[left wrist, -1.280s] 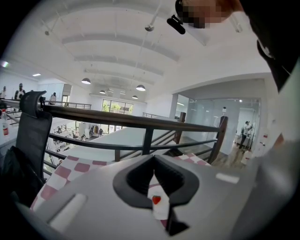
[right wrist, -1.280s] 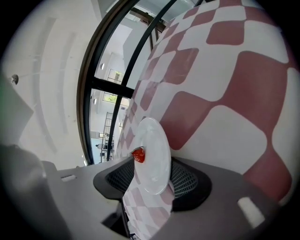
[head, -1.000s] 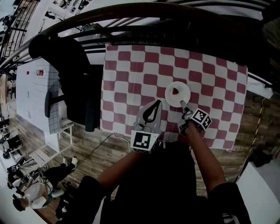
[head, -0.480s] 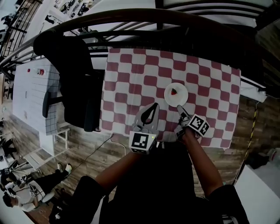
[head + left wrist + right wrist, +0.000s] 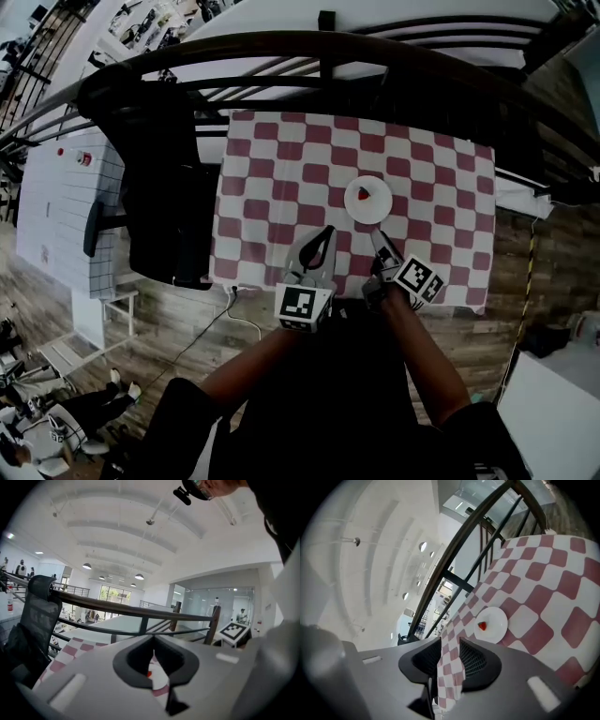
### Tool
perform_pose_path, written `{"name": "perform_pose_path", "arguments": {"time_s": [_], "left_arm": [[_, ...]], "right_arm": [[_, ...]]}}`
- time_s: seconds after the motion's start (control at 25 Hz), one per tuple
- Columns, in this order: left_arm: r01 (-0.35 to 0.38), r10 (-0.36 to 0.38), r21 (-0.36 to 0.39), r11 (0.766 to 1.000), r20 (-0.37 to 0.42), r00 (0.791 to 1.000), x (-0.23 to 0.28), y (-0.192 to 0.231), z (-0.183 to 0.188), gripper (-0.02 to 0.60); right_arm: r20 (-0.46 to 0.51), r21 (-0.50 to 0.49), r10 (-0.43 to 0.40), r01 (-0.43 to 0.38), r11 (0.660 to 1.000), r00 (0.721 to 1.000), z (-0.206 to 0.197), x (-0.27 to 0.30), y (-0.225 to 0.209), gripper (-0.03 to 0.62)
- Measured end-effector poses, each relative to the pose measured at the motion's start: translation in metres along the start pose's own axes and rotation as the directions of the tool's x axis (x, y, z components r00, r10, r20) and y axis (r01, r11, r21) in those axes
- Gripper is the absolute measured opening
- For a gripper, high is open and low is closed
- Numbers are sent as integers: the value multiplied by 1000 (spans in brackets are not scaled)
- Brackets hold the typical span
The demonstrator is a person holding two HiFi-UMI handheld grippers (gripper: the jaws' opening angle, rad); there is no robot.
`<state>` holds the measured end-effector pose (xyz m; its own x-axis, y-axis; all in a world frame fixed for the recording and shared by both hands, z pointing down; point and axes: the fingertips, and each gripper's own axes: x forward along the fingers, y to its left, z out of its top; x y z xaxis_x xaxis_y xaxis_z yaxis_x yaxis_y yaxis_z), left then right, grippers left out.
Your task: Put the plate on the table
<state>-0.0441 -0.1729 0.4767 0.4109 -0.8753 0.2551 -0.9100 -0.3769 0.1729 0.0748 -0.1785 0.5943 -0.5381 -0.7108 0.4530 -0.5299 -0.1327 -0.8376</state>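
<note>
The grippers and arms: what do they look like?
Both are grey with black pads; the left gripper and right gripper each carry a white cube with black square markers. The right one's jaws are closing, nothing between them. The sleeves are dark and short.

Worktop (image 5: 450, 234): rectangular, fully covered by a red-and-white checked cloth (image 5: 272, 169), which lies flat. One white plate (image 5: 368, 200) stands on the cloth close to the centre, slightly toward 1 o'clock. A small red piece (image 5: 365, 196) lies on the plate, near its middle.
</note>
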Motion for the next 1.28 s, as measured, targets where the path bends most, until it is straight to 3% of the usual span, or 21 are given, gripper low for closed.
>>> {"name": "perform_pose_path", "arguments": {"time_s": [0.24, 0.48, 0.92, 1.28], "left_arm": [[37, -37, 9, 999, 30, 999, -27, -17, 5, 10], [56, -58, 22, 998, 72, 996, -45, -24, 17, 10], [94, -105, 84, 992, 128, 986, -76, -44, 28, 9], [104, -117, 93, 990, 148, 982, -95, -49, 25, 10]], "right_arm": [[97, -140, 48, -34, 990, 994, -3, -41, 41, 50], [169, -312, 84, -28, 950, 982, -11, -71, 76, 3], [269, -640, 114, 88, 763, 956, -29, -114, 129, 0], [313, -750, 140, 154, 644, 939, -48, -134, 150, -2]]}}
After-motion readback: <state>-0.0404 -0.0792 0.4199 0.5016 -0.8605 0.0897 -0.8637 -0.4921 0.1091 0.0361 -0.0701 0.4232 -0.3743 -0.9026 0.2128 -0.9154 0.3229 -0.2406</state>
